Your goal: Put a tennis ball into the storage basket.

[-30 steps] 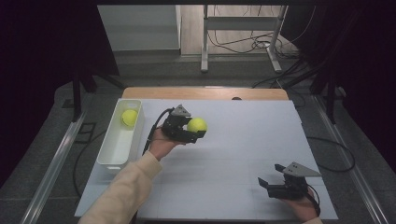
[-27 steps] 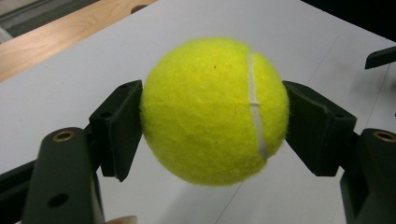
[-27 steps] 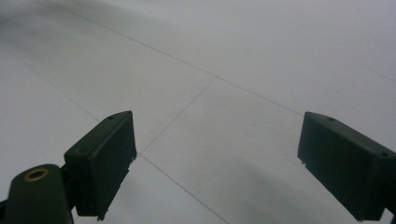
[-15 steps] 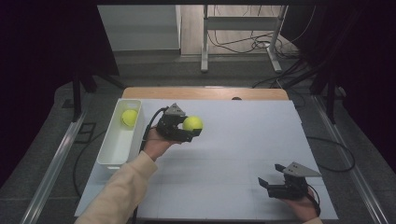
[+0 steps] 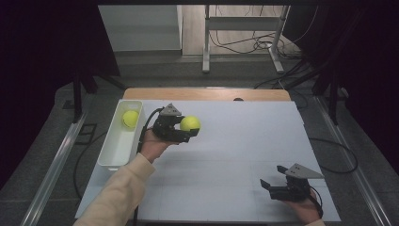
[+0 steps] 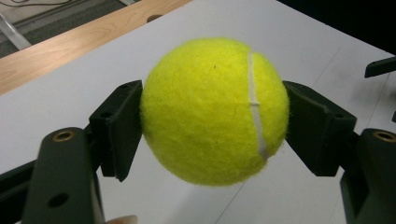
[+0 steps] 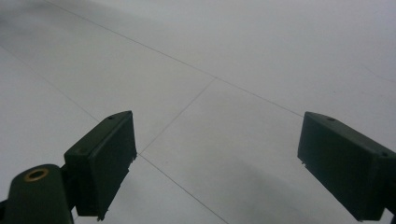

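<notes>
Now the left gripper (image 5: pixel 188 132) is clamping a fuzzy yellow-green tennis ball (image 6: pixel 215 111) between its two black pads, one pressing on each side of it, above the white table sheet (image 5: pixel 244 141). Just beyond its back end, a second yellow-green tennis ball (image 5: pixel 130 118) is lying in the white rectangular plastic tray (image 5: pixel 113 153). Well apart, the right gripper (image 7: pixel 215 163) is resting with its jaws spread wide around nothing.
</notes>
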{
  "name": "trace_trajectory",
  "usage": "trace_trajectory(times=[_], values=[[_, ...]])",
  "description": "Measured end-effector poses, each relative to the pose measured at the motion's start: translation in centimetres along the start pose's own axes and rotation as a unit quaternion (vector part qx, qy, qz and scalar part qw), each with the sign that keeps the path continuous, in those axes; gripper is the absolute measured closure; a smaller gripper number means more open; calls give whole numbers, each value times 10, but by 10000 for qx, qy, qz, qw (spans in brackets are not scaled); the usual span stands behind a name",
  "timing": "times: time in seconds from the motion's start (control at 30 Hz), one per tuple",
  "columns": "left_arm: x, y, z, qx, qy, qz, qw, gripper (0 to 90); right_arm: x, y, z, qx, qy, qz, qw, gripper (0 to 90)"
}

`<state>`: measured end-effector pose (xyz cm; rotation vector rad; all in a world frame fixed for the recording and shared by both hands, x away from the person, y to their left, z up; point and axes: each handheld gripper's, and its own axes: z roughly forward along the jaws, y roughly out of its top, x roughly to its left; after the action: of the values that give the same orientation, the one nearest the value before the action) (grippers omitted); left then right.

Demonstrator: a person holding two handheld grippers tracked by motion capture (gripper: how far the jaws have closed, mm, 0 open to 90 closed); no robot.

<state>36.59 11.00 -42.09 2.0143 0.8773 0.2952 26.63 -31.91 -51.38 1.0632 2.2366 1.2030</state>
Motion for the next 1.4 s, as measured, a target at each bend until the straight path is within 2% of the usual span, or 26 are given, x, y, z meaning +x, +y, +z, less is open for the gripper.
trace_trajectory(times=[0.7, 1.4], values=[[5, -5, -15, -52, 69, -33, 10000, 260, 0, 0, 0, 24, -21, -18, 10000, 118], [13, -13, -36, -160, 211, -175, 9995, 260, 0, 0, 0, 23, -31, -11, 10000, 118]])
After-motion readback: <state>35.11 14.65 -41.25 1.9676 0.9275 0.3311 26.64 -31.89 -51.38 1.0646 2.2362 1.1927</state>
